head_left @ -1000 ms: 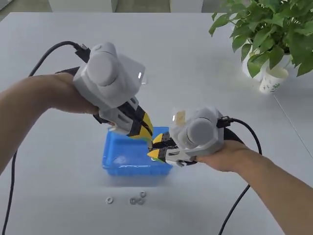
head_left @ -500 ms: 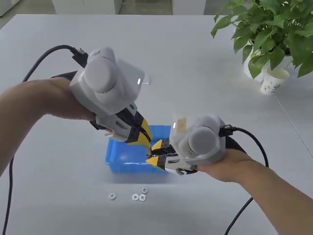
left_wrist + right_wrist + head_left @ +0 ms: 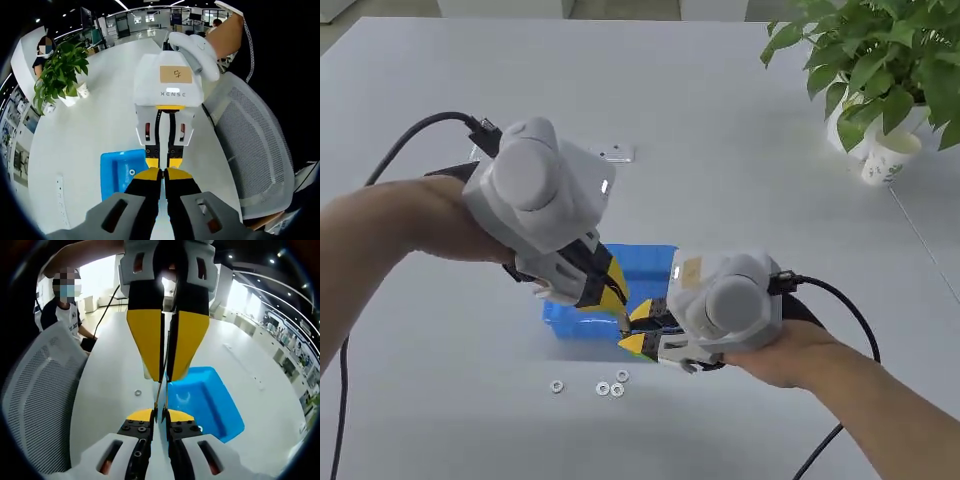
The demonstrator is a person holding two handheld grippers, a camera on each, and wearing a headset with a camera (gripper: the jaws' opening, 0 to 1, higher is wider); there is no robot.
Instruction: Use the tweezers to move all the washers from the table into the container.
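The left gripper comes in from 10 o'clock in the head view and the right gripper from 4 o'clock. Their yellow tips meet nose to nose over the near rim of the blue container. In the right gripper view the tweezers run as a thin metal line from between the left gripper's closed jaws down into the right gripper's own jaws, which are also pressed together on them. Both grippers therefore appear to clamp the tool at once, with its long axis along the 10-to-4 line between them. The washers lie on the table at about 7 o'clock from that meeting point and just outside the container's near wall. Three sit clustered and a fourth lies a little apart at 9 o'clock of the cluster. The right gripper's tips look the nearer to them, so the tweezers' points would have to swing down toward 7 o'clock to reach. In the left gripper view one small ring, probably a washer, lies on the container's floor, and the rest of the floor looks bare. A potted plant stands well apart at 2 o'clock.
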